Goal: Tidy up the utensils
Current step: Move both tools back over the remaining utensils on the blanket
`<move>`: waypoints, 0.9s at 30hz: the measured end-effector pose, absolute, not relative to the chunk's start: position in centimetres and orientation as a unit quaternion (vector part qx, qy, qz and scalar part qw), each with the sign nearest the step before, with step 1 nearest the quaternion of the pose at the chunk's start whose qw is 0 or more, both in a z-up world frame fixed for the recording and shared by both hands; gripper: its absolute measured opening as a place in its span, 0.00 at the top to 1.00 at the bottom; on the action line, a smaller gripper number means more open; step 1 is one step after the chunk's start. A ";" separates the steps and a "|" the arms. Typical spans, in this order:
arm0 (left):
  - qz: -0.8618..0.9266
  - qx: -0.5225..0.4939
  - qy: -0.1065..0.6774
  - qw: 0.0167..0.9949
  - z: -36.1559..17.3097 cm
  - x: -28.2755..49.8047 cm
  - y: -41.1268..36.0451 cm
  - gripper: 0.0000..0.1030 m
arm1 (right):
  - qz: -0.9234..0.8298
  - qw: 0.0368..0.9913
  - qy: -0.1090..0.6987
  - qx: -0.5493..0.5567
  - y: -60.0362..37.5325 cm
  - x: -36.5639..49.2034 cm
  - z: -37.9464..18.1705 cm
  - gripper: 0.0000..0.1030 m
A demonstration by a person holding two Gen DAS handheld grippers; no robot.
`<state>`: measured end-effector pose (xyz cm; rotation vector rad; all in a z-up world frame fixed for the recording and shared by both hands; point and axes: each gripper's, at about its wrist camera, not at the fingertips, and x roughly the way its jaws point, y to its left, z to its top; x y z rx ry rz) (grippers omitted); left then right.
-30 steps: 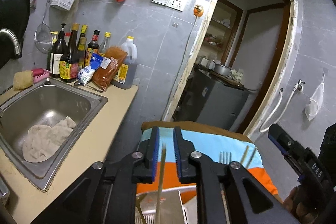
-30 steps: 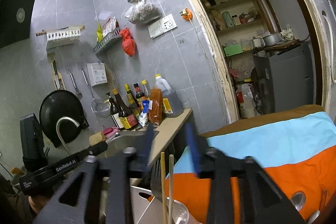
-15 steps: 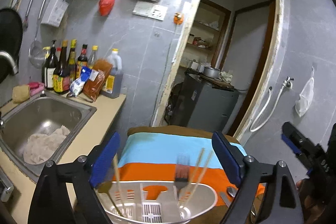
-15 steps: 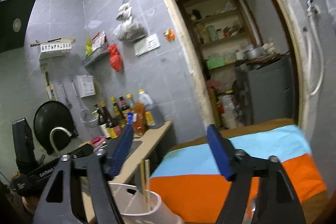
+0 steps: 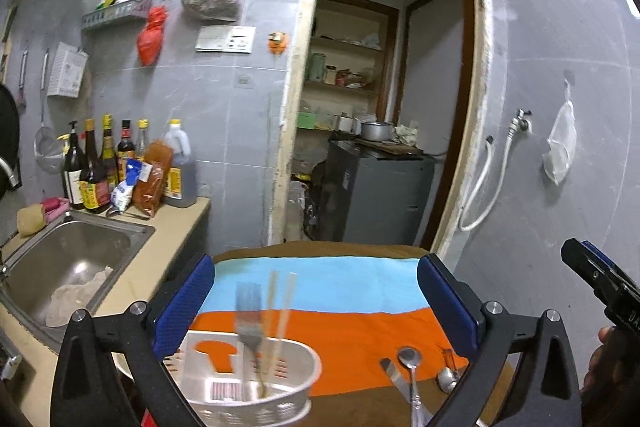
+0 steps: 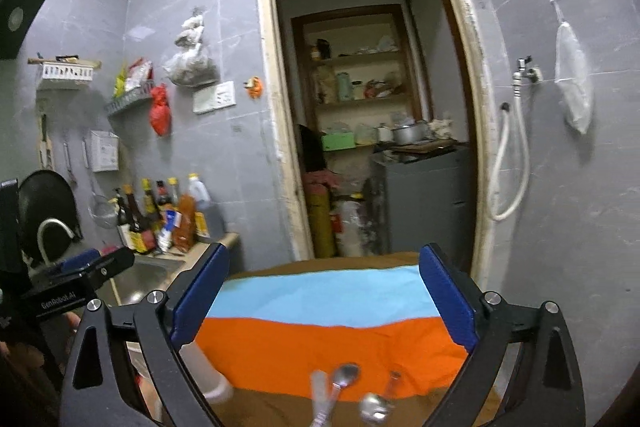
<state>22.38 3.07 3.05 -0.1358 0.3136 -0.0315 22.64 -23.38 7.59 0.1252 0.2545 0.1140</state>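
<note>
Both grippers — left gripper (image 5: 316, 297) and right gripper (image 6: 322, 293) — gape wide, empty, above the striped cloth (image 5: 320, 291); a fork (image 5: 248, 311) and chopsticks (image 5: 280, 307) stand in the white caddy (image 5: 256, 387) (loose spoons (image 5: 410, 363) lie beside).

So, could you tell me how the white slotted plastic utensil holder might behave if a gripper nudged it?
The white slotted plastic utensil holder looks thin-walled, so probably light and easy to slide on the striped cloth. The fork and chopsticks stand well above its rim, so a push might tip it.
</note>
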 end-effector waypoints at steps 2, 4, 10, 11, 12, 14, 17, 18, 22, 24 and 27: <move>-0.023 -0.060 0.159 0.985 2.8 22.4 1.6 0.01 | 0.048 0.988 0.134 0.059 -24.7 22.2 7.3 0.09; -0.029 -0.053 0.164 0.985 2.5 22.5 0.3 0.01 | 0.039 0.987 0.145 0.061 -26.1 22.1 6.8 0.09; -0.047 -0.048 0.185 0.980 1.4 23.0 -3.3 0.01 | 0.022 0.982 0.175 0.070 -30.4 22.1 4.9 0.09; -0.048 -0.047 0.188 0.980 1.1 23.0 -3.7 0.01 | 0.021 0.981 0.180 0.073 -31.1 22.2 4.6 0.09; -0.049 -0.046 0.192 0.979 0.7 23.1 -4.3 0.01 | 0.021 0.980 0.183 0.075 -31.6 22.4 4.2 0.09; -0.050 -0.044 0.201 0.977 0.0 23.4 -5.2 0.01 | 0.023 0.978 0.192 0.079 -32.7 22.8 3.5 0.09; -0.052 -0.044 0.216 0.974 -1.5 24.0 -6.4 0.01 | 0.028 0.975 0.204 0.084 -33.9 23.4 2.1 0.09; -0.052 -0.044 0.223 0.972 -2.1 24.2 -6.9 0.01 | 0.031 0.973 0.211 0.086 -34.3 23.8 1.6 0.09; -0.060 -0.051 0.252 0.964 -4.3 25.4 -7.9 0.01 | 0.043 0.965 0.239 0.096 -35.5 25.1 -0.9 0.09; -0.067 -0.053 0.267 0.960 -5.6 26.2 -8.2 0.01 | 0.054 0.960 0.253 0.107 -35.9 25.9 -2.2 0.09; -0.078 -0.058 0.289 0.952 -7.1 27.3 -8.5 0.01 | 0.072 0.951 0.276 0.121 -36.1 27.4 -4.5 0.09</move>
